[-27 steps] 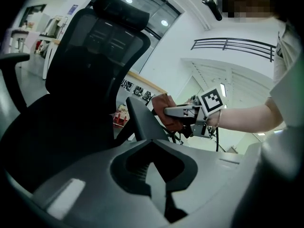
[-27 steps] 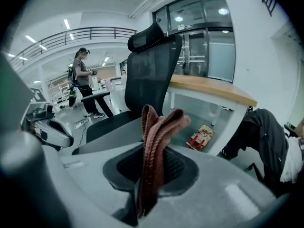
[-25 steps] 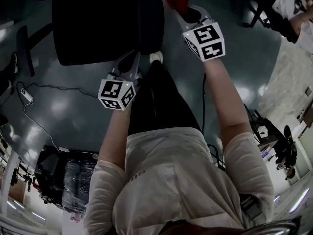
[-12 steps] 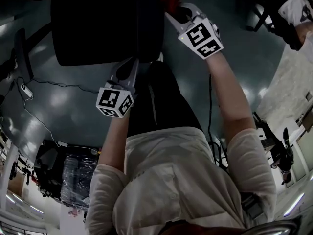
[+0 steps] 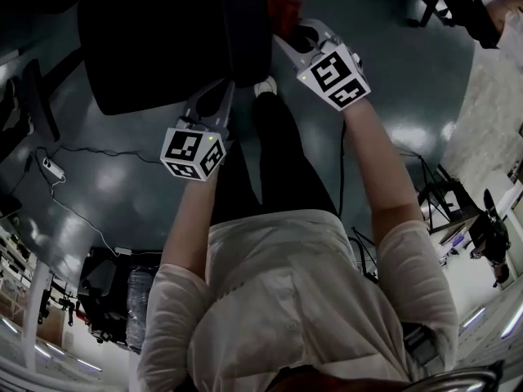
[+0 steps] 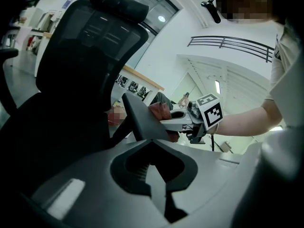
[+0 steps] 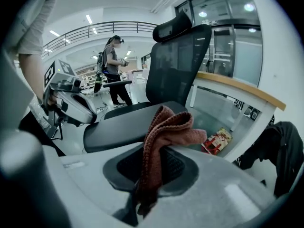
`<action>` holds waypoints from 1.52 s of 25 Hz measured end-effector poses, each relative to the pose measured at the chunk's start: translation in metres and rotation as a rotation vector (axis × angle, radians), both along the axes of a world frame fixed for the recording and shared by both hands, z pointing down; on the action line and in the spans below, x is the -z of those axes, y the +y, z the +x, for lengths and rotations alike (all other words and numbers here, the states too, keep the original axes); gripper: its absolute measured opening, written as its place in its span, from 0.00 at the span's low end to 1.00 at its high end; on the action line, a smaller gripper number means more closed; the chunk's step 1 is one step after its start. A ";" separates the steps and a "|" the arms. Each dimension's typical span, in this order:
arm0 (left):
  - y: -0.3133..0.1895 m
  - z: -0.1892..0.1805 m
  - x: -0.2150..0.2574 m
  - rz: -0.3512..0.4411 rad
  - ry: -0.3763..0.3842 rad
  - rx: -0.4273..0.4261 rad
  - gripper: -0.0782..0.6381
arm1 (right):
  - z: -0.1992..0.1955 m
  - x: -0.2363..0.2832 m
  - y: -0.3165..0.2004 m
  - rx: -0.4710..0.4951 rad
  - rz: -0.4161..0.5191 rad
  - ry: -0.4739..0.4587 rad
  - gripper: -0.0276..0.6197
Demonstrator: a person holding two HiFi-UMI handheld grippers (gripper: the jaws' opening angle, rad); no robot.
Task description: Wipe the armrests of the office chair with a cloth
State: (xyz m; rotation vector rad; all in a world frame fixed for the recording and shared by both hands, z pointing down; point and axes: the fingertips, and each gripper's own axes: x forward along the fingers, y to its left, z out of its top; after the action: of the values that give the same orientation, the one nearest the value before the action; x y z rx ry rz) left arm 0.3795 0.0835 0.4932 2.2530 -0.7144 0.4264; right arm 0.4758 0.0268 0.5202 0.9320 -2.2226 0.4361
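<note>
Rust-red knit cloth (image 7: 166,127), one piece, is folded and pinched between the jaws of the right gripper (image 5: 284,29). Its loose end is bunched above the tips. In the left gripper view the cloth lies against the far side of a black armrest (image 6: 137,120), with the right gripper just behind it.

One chair (image 5: 163,39) is in view, black, with a mesh back and a headrest. It has two armrests. The second armrest (image 5: 34,88) stands at the other side of the seat, well apart from both grippers.

Of the two grippers, the left gripper (image 5: 222,88) has its jaws drawn together with nothing between them. The near armrest rises just beyond its tips; whether they touch it cannot be told. In the head view its fingers reach the chair's near edge, just beside the person's dark-trousered leg (image 5: 278,162).

Each gripper carries one marker cube, two in all.

On the glossy floor (image 5: 392,80) lie one power strip (image 5: 49,168) with its cable, left of the chair, and one red and yellow packet (image 7: 216,141) beyond the cloth. One other person (image 7: 112,65) stands well behind the chair.
</note>
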 end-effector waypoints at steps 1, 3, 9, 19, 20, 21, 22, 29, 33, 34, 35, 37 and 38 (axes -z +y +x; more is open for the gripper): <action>0.001 0.002 0.001 0.004 -0.002 -0.032 0.13 | -0.001 0.001 0.007 -0.021 -0.004 -0.001 0.12; 0.004 0.004 0.001 0.011 -0.002 -0.092 0.13 | -0.003 0.003 0.021 -0.069 -0.010 -0.004 0.12; 0.017 -0.003 0.005 0.017 0.011 -0.162 0.13 | -0.018 0.002 0.063 -0.188 -0.048 -0.031 0.12; 0.030 -0.025 0.021 0.026 0.055 -0.181 0.13 | -0.044 -0.001 0.107 -0.459 -0.171 -0.034 0.12; 0.031 -0.028 0.023 0.029 0.059 -0.184 0.13 | -0.050 -0.003 0.109 -0.482 -0.183 -0.046 0.12; 0.032 -0.033 0.024 0.031 0.063 -0.185 0.13 | -0.057 -0.004 0.110 -0.500 -0.191 -0.060 0.12; 0.032 -0.038 0.026 0.033 0.066 -0.185 0.13 | -0.065 -0.004 0.110 -0.514 -0.195 -0.073 0.12; 0.032 -0.096 0.025 0.027 0.063 -0.152 0.13 | -0.125 -0.003 0.100 -0.513 -0.209 -0.099 0.12; 0.021 -0.130 0.019 0.017 0.057 -0.111 0.13 | -0.163 -0.003 0.086 -0.438 -0.210 -0.142 0.12; 0.017 -0.137 0.019 0.014 0.059 -0.098 0.13 | -0.171 0.000 0.080 -0.420 -0.200 -0.146 0.12; 0.014 -0.143 0.019 0.013 0.061 -0.088 0.13 | -0.178 0.004 0.074 -0.409 -0.186 -0.151 0.12; 0.007 -0.150 0.021 0.015 0.063 -0.081 0.13 | -0.181 0.020 0.059 -0.421 -0.140 -0.171 0.12; 0.003 -0.151 0.021 0.019 0.064 -0.082 0.13 | -0.177 0.030 0.049 -0.442 -0.108 -0.183 0.12</action>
State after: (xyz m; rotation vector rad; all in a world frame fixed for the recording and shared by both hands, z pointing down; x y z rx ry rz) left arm 0.2283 0.0867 0.4720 2.3085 -0.5974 0.3870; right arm 0.2989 0.0759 0.4901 1.3743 -2.1175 0.8643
